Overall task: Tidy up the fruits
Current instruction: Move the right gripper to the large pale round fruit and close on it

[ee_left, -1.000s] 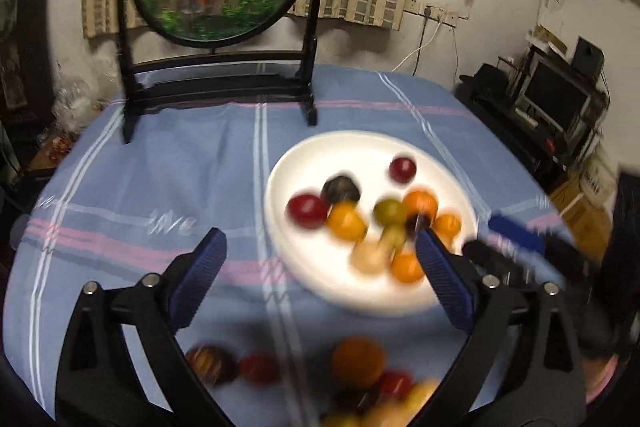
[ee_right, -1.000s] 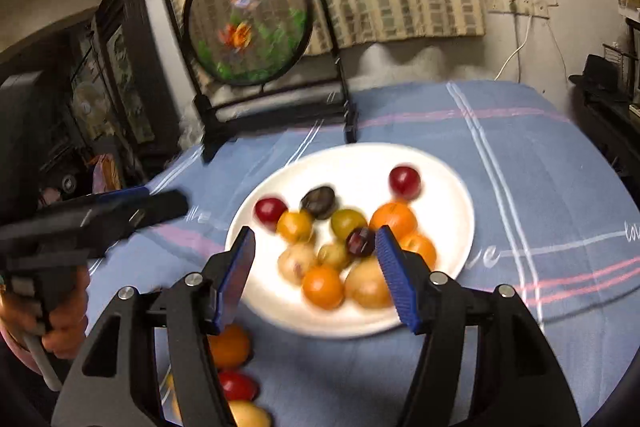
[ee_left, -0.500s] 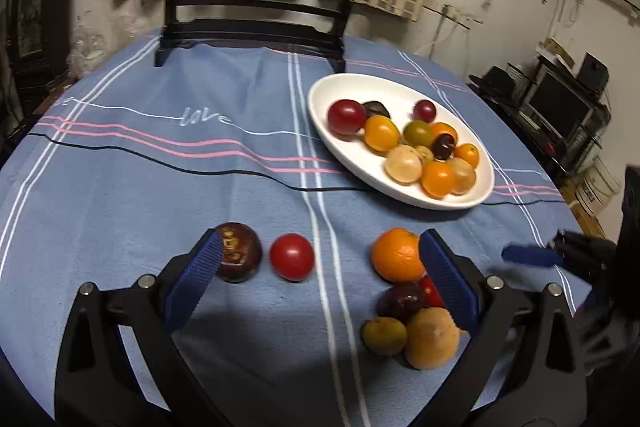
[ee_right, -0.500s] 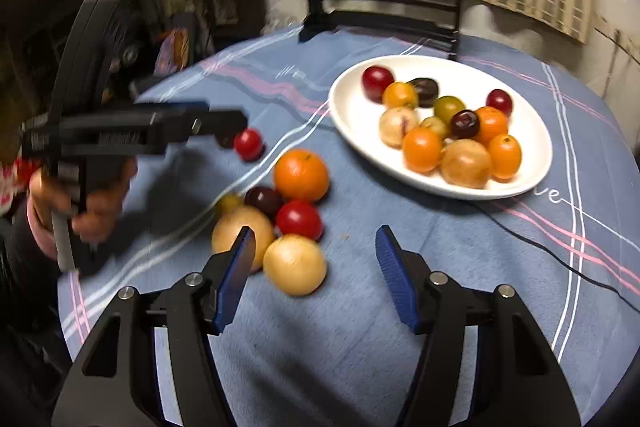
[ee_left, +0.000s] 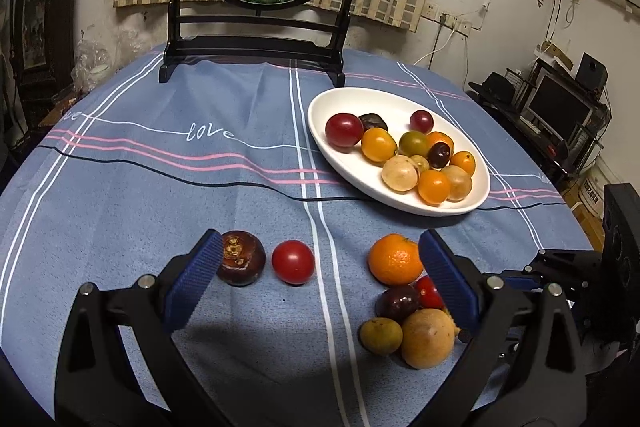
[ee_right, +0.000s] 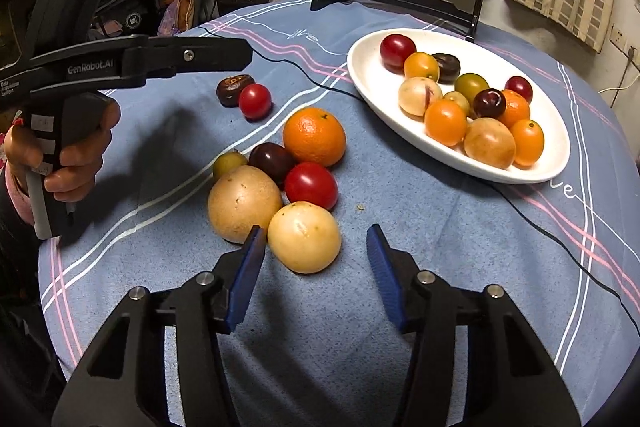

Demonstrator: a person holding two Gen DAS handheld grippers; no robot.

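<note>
The left hand-held gripper (ee_left: 320, 277) has descended, jaws open and empty over the table (ee_left: 200, 195). The right hand-held gripper (ee_right: 316, 263) has dropped toward the pale fruit (ee_right: 304, 238); its jaws are closing, not yet gripping. The plate (ee_right: 554, 171) waits rightward.

- We see a round table w/ blue striped cloth (ee_left: 160, 187).
- White plate (ee_left: 348, 167) of fruit sits at 2 o'clock.
- Black-framed fish screen (ee_left: 256, 39) at 12.
- Loose on cloth at 6: dark brown fruit (ee_left: 244, 259) beside red tomato (ee_left: 293, 261); orange (ee_left: 394, 259), plum (ee_left: 397, 303), green fruit (ee_left: 380, 335), tan fruit (ee_left: 426, 339) clustered.
</note>
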